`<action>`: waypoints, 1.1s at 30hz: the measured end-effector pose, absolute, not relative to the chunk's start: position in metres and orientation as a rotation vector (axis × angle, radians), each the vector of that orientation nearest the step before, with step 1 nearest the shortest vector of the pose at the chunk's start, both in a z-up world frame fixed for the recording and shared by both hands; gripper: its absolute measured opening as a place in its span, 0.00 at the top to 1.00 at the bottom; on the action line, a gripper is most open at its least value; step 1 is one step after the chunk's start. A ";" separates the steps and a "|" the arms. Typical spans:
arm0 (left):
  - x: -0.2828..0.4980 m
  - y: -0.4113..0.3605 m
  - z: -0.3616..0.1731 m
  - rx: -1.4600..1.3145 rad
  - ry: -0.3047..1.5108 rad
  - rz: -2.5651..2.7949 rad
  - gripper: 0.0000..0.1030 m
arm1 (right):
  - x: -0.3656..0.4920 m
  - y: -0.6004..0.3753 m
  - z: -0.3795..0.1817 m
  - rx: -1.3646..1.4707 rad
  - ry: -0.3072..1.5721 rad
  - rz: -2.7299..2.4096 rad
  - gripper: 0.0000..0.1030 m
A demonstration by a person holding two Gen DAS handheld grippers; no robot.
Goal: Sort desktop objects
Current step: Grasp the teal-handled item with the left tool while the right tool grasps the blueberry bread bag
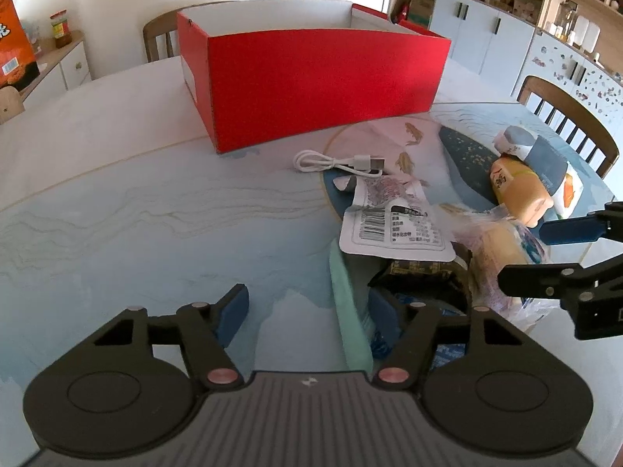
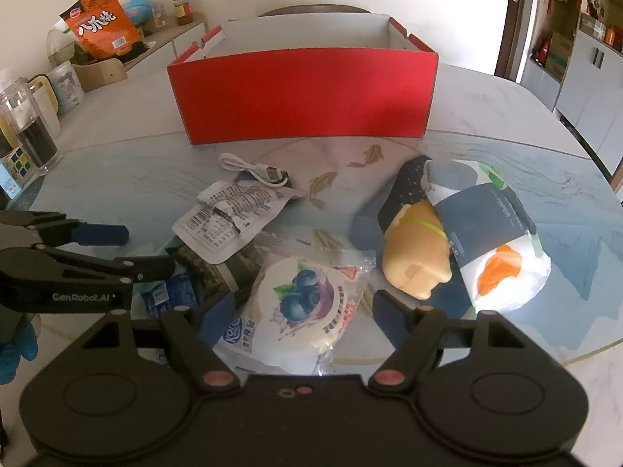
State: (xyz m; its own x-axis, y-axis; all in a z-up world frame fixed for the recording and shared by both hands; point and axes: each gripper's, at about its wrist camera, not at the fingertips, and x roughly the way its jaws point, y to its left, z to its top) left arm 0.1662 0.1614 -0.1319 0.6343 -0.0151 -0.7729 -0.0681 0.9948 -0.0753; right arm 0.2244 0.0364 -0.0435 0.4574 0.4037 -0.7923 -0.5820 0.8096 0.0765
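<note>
An open red box (image 1: pixel 323 81) (image 2: pixel 303 97) stands at the back of the table. In front of it lies a pile: a white USB cable (image 1: pixel 338 164) (image 2: pixel 253 169), a white barcode pouch (image 1: pixel 393 222) (image 2: pixel 229 222), a blueberry bread packet (image 2: pixel 307 303), a tan bottle (image 1: pixel 518 190) (image 2: pixel 416 260) and a tissue pack (image 2: pixel 494 233). My left gripper (image 1: pixel 307 311) is open, with a green packet (image 1: pixel 348 311) between its fingers. My right gripper (image 2: pixel 303 315) is open around the blueberry packet.
A dark snack bag (image 1: pixel 420 276) (image 2: pixel 218 268) and a blue packet (image 2: pixel 171 295) lie under the pouch. Chairs (image 1: pixel 576 116) stand at the table's edge. A counter (image 2: pixel 117 50) at left holds jars and an orange bag (image 2: pixel 101 23). Cabinets (image 1: pixel 486 39) line the right wall.
</note>
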 end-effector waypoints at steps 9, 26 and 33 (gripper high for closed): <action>0.166 0.149 -0.131 -0.026 0.868 0.022 0.77 | 0.227 0.039 -0.051 -0.215 0.938 0.612 0.28; 0.162 0.148 -0.123 -0.054 0.845 0.030 0.91 | 0.221 0.034 -0.044 -0.246 0.914 0.612 0.50; 0.158 0.145 -0.107 -0.060 0.819 0.039 0.92 | 0.219 0.029 -0.033 -0.248 0.891 0.619 0.51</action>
State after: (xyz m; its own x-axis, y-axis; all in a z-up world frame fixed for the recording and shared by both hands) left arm 0.1582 0.1453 -0.1075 0.6823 0.0120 -0.7310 -0.0583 0.9976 -0.0381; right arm 0.2193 0.0287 -0.0326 0.4698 0.3998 -0.7871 -0.5986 0.7996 0.0489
